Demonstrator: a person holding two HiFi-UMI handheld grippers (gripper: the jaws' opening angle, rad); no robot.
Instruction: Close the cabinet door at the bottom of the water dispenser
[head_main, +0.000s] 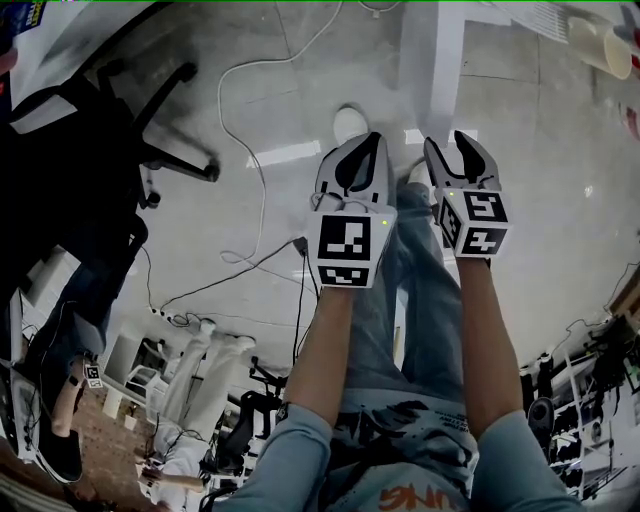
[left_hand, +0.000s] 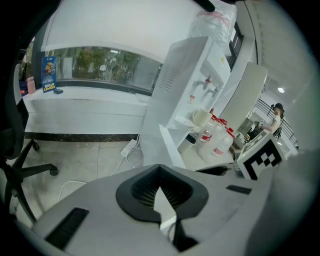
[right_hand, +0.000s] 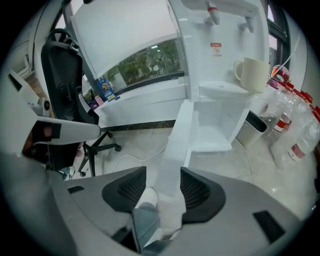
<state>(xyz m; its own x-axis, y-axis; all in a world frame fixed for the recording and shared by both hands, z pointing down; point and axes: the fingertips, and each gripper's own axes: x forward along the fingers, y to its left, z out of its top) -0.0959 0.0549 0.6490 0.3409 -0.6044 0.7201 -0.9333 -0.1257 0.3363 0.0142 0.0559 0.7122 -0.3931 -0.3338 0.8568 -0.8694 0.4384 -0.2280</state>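
The white water dispenser (right_hand: 220, 45) stands ahead, its bottom cabinet (right_hand: 220, 127) showing an empty white inside. The cabinet door (right_hand: 180, 135) swings out toward me; in the head view it is the white panel (head_main: 432, 60) just beyond both grippers. My right gripper (right_hand: 162, 172) is open, and the door's edge shows through the gap farther off, untouched. In the head view the right gripper (head_main: 448, 150) hangs just short of the door's near end. My left gripper (head_main: 362, 150) is beside it, shut on nothing. In the left gripper view the left gripper (left_hand: 160, 170) faces the dispenser (left_hand: 190, 85) and door (left_hand: 172, 147).
A mug (right_hand: 251, 74) sits on the dispenser's drip shelf. Several water bottles (right_hand: 292, 125) and a small bin (right_hand: 252, 127) stand to the right. A black office chair (head_main: 120, 130) is at left. A cable (head_main: 250, 120) and a power strip (left_hand: 128, 146) lie on the floor.
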